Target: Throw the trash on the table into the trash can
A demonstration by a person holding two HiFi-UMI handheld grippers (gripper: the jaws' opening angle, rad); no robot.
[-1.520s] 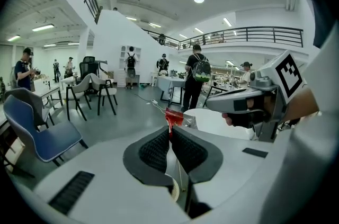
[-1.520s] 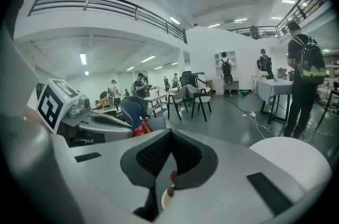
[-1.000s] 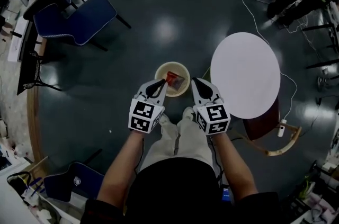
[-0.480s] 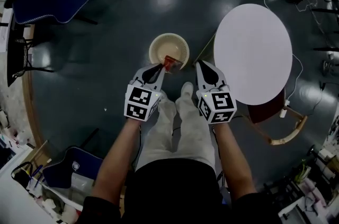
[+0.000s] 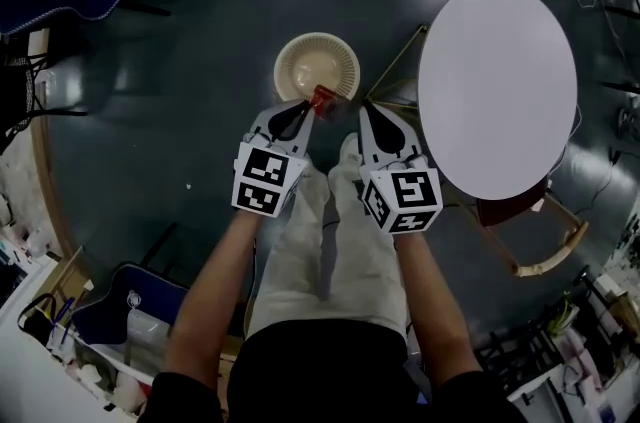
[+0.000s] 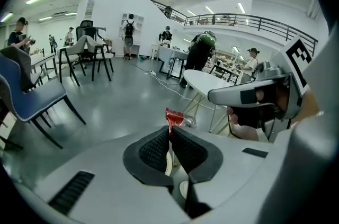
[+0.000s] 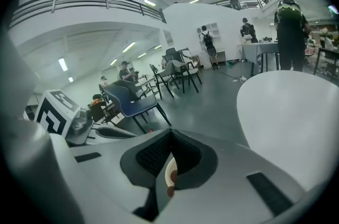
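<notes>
Head view: the left gripper point(image 5: 300, 115) pinches a red snack wrapper point(image 5: 322, 99) at the near rim of the cream trash can point(image 5: 317, 66); a second ago the wrapper showed over the can's middle. The right gripper point(image 5: 368, 114) hangs just beside it.

Left gripper view: the jaws are clamped on the wrapper.

Right gripper view: the jaws are closed, with nothing between them.

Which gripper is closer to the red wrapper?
Left. The left gripper pinches the red wrapper at its tips; the right gripper is just beside the wrapper on its other side, shut, not touching it.
</notes>
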